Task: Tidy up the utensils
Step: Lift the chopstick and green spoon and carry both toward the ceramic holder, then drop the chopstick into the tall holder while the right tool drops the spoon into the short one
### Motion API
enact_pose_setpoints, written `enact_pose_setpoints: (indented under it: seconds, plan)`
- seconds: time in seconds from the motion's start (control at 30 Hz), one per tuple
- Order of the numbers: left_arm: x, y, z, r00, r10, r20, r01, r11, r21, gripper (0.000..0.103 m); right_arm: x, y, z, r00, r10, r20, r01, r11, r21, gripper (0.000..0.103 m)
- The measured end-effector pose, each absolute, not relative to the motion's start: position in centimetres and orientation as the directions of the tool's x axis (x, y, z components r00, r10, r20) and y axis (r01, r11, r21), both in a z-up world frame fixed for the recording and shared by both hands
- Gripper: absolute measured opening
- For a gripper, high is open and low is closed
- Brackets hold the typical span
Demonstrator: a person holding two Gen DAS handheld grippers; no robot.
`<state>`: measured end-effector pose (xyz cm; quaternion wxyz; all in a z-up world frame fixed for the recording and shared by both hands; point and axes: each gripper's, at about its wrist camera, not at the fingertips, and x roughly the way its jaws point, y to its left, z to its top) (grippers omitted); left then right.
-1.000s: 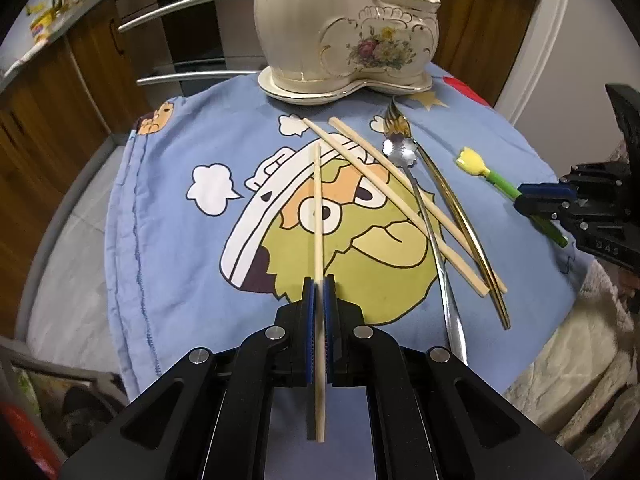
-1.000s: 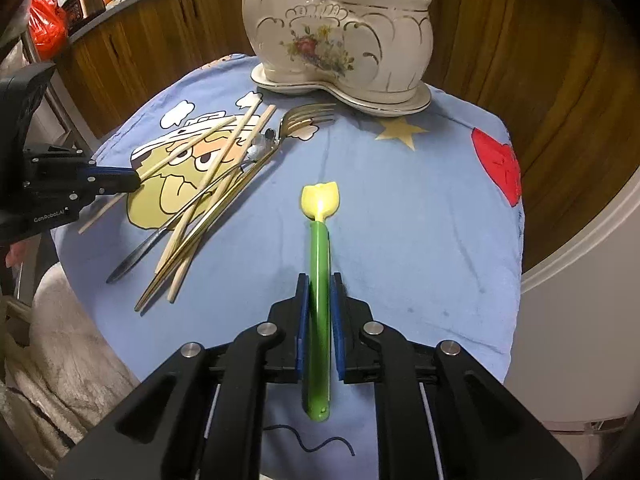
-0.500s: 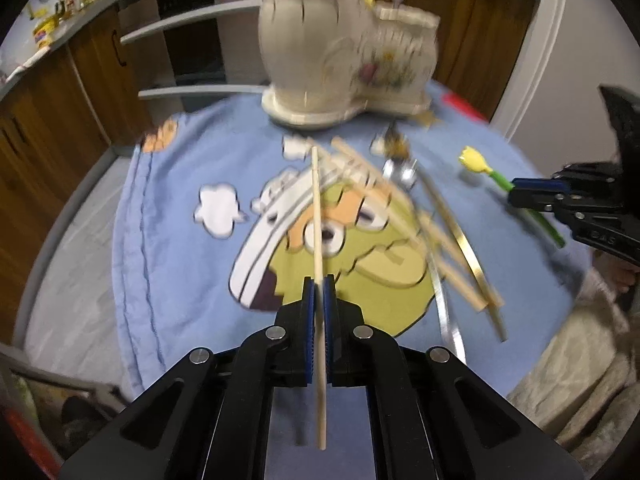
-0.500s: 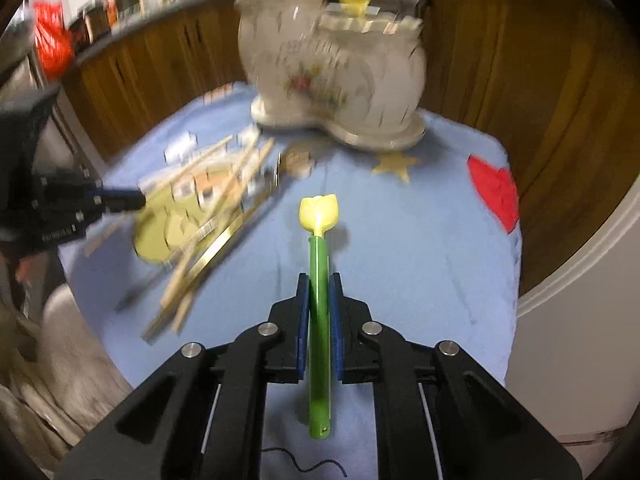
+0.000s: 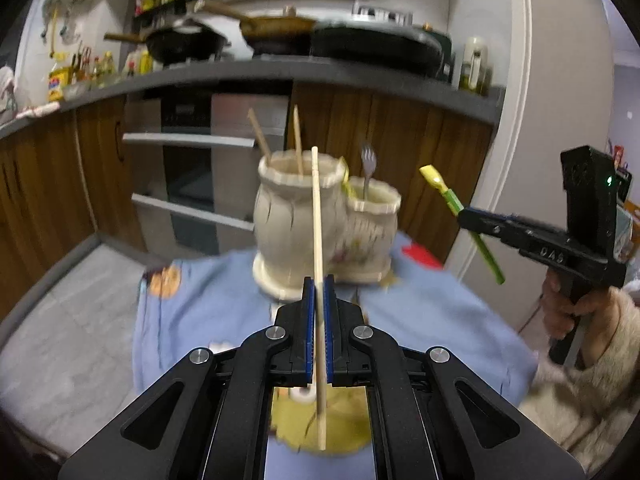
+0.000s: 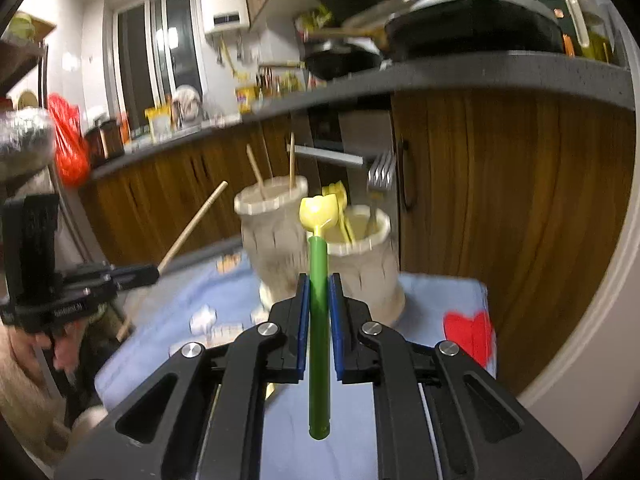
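Note:
My left gripper point(image 5: 318, 284) is shut on a wooden chopstick point(image 5: 317, 232) and holds it raised, pointing at the cream ceramic utensil holder point(image 5: 296, 232). My right gripper point(image 6: 319, 280) is shut on a green-handled spoon with a yellow tulip bowl point(image 6: 319, 300), also raised before the holder point(image 6: 276, 236). The holder's tall pot has two chopsticks point(image 5: 297, 140); its low pot point(image 6: 362, 256) has a fork point(image 6: 380, 178) and a yellow spoon. Each gripper shows in the other's view: the right point(image 5: 466, 214), the left point(image 6: 154, 270).
The holder stands on a blue cartoon-print cloth point(image 5: 200, 308) over a round table. Wooden kitchen cabinets point(image 6: 500, 200) and an oven point(image 5: 188, 168) stand behind, with pans on the counter. A white pillar point(image 5: 520, 120) is to the right.
Both grippers have lifted off the table with their utensils and tilted up, so the views now face the holder and kitchen instead of the tabletop.

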<state>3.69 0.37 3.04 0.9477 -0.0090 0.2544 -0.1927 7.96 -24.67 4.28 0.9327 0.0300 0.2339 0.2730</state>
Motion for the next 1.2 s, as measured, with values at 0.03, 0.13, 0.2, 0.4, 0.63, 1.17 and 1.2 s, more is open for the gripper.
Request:
enact_pose_setpoints:
  seconds: [0.03, 0.13, 0.2, 0.4, 0.63, 1.17, 1.2]
  plan:
    - [4.2, 0.3, 3.4, 0.805, -0.379, -0.457, 0.366, 0.923, -0.121, 0.005, 8.5, -24.7, 4.6, 0.750, 0.528, -0.398, -0.492, 0.848, 0.198, 0.010]
    - [6.0, 0.2, 5.0, 0.835, -0.398, -0.379, 0.369, 0.917, -0.152, 0.005, 9.9, -24.6, 5.6, 0.779, 0.528, -0.339, -0.476, 0.849, 0.229, 0.010]
    - [7.2, 0.3, 6.2, 0.855, -0.405, -0.324, 0.367, 0.914, -0.174, 0.005, 10.9, -24.6, 6.3, 0.795, 0.528, -0.300, -0.472, 0.848, 0.241, 0.010]
    - [11.6, 0.1, 8.4, 0.903, -0.386, -0.189, 0.338, 0.909, -0.244, 0.005, 15.2, -24.8, 7.4, 0.812, 0.545, -0.209, -0.461, 0.818, 0.344, 0.010]
    - [15.4, -1.4, 8.9, 0.925, -0.359, -0.123, 0.315, 0.908, -0.275, 0.005, 18.9, -24.8, 6.0, 0.839, 0.528, -0.135, -0.423, 0.786, 0.451, 0.010]
    - [16.1, -2.1, 4.9, 0.932, -0.307, -0.195, 0.270, 0.943, -0.194, 0.005, 18.6, -21.4, 2.6, 0.845, 0.492, -0.208, -0.431, 0.858, 0.280, 0.010]
    - [16.0, -2.0, 4.8, 0.930, -0.310, -0.198, 0.273, 0.942, -0.194, 0.005, 18.4, -21.6, 2.6, 0.845, 0.493, -0.209, -0.431, 0.858, 0.279, 0.010]
